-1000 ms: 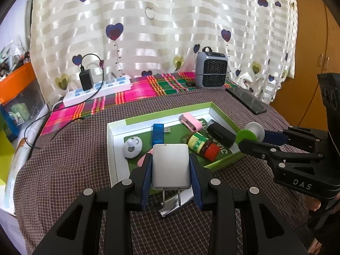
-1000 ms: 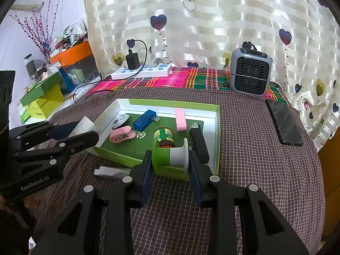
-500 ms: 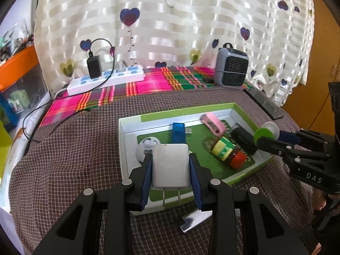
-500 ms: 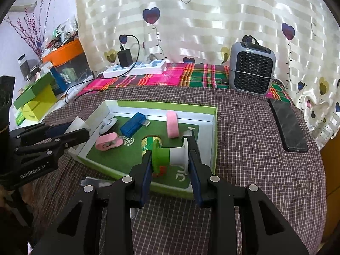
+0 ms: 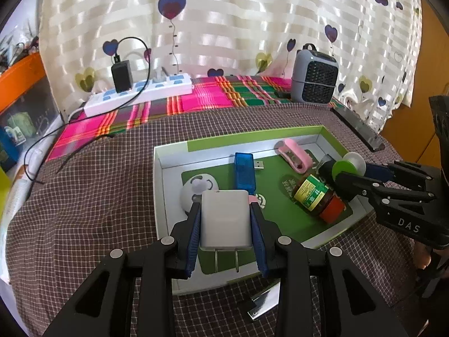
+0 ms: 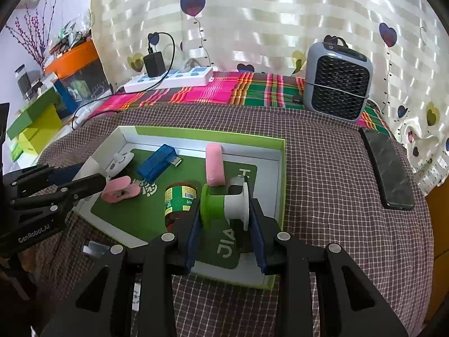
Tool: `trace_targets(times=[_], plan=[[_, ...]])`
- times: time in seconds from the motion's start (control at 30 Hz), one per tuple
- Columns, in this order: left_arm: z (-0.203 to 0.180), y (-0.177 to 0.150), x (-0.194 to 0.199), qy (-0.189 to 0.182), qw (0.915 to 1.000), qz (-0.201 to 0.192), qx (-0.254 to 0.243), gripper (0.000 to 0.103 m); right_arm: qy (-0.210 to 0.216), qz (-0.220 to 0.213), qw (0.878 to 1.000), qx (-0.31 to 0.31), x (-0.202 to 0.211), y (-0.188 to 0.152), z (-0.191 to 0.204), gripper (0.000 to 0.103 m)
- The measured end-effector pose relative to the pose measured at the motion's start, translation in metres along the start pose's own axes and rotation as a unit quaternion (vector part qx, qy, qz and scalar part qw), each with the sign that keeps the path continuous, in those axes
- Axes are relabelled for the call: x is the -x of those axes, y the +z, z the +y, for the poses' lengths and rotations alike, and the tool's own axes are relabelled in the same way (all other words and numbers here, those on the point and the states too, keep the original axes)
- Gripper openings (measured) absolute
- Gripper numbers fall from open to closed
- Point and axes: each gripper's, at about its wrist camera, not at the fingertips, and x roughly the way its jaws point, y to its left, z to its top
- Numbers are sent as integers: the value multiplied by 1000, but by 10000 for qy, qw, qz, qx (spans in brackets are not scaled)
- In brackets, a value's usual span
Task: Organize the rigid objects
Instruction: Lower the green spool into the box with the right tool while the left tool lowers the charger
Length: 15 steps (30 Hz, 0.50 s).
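Downward-tilted, both grippers [image 5: 226, 224] [image 6: 224, 210] over tray [image 6: 280, 185]

Behind the surface [image 6: 322, 168] hangs a cream striped curtain [image 6: 266, 22] printed with purple and yellow hearts, and daylight shines through it. The surface wears a brown checked cloth, with a bright pink and green plaid cloth [image 6: 224, 90] along the far edge. A brown wooden door [image 5: 429, 56] is at the right. At the left stands an orange bin [image 6: 75, 56] before a pale wall [image 6: 33, 5].
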Motion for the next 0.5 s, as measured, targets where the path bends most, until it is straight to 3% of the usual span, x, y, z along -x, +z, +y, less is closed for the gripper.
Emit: trace_targets(times=[0.5], plan=[[-3,-2,-11,-73,9999,117,-44,32,-3,8,9995,308,-14,4,15,34]])
